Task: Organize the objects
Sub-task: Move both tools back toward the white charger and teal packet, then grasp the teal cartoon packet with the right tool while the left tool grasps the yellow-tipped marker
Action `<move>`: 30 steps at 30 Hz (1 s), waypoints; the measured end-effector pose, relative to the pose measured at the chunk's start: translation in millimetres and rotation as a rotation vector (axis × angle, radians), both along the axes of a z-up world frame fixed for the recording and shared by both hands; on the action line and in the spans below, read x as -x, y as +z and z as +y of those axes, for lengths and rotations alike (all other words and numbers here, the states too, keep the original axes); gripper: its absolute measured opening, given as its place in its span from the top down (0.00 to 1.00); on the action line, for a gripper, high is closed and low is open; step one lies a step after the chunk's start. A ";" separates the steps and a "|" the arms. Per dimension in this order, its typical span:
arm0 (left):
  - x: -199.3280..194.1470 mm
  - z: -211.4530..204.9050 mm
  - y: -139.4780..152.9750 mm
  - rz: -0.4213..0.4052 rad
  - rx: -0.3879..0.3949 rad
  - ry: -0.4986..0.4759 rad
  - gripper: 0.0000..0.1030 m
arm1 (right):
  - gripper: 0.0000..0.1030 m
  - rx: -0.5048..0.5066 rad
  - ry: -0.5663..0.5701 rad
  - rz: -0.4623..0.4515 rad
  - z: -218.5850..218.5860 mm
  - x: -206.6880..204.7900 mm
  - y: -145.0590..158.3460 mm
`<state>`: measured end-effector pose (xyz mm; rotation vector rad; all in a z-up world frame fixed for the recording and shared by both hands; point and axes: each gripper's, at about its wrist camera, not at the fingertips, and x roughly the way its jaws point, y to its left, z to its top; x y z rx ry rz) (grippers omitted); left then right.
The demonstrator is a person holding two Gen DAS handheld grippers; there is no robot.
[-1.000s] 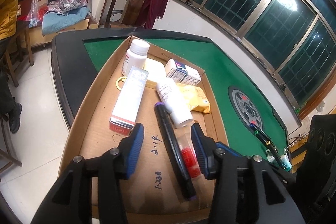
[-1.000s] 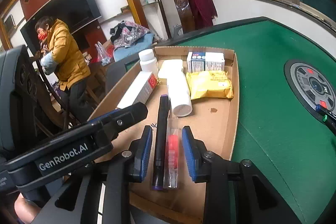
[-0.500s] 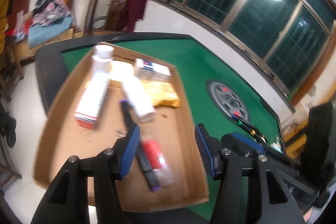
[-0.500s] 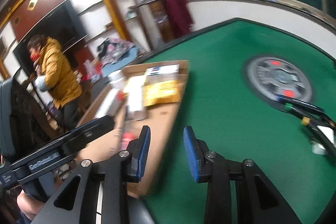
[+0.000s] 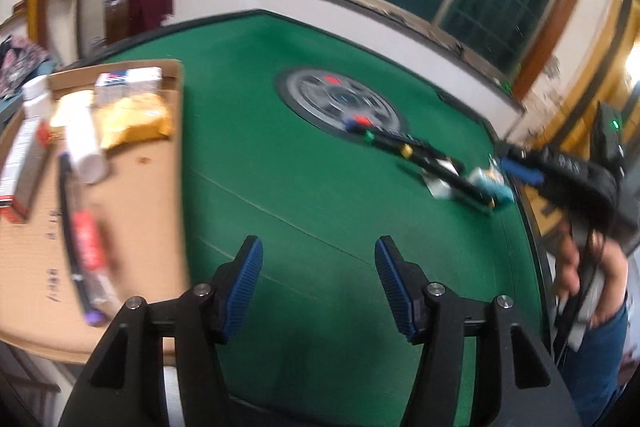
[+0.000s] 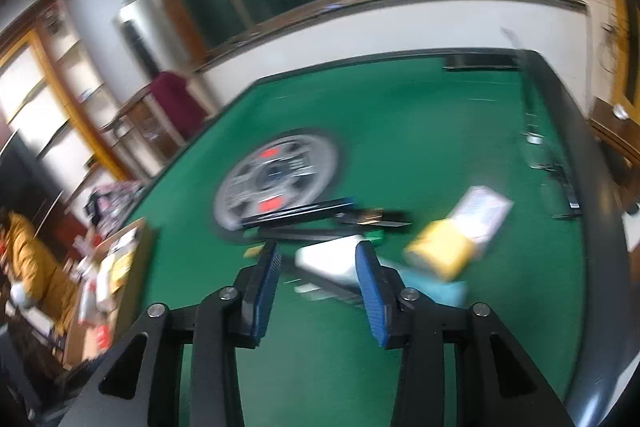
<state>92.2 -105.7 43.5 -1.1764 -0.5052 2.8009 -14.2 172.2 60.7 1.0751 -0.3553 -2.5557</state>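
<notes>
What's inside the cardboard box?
In the cardboard box lie a yellow packet, a white tube, a black pen, a red marker and two cartons. Whatever lies under them is covered.

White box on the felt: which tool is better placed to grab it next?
Right, probably. The right tool is open with the white box just past its fingertips; the left tool faces bare green felt.

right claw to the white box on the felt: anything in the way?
Nothing visible. The right claw is open and empty, and the white box shows directly between its fingers with only bare green felt before it. Dark pens lie just beyond the box.
</notes>
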 end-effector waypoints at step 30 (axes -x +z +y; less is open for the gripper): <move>85.2 144.2 -23.2 -0.155 0.237 -0.390 0.38 | 0.46 0.084 0.026 -0.102 27.6 -0.2 -12.7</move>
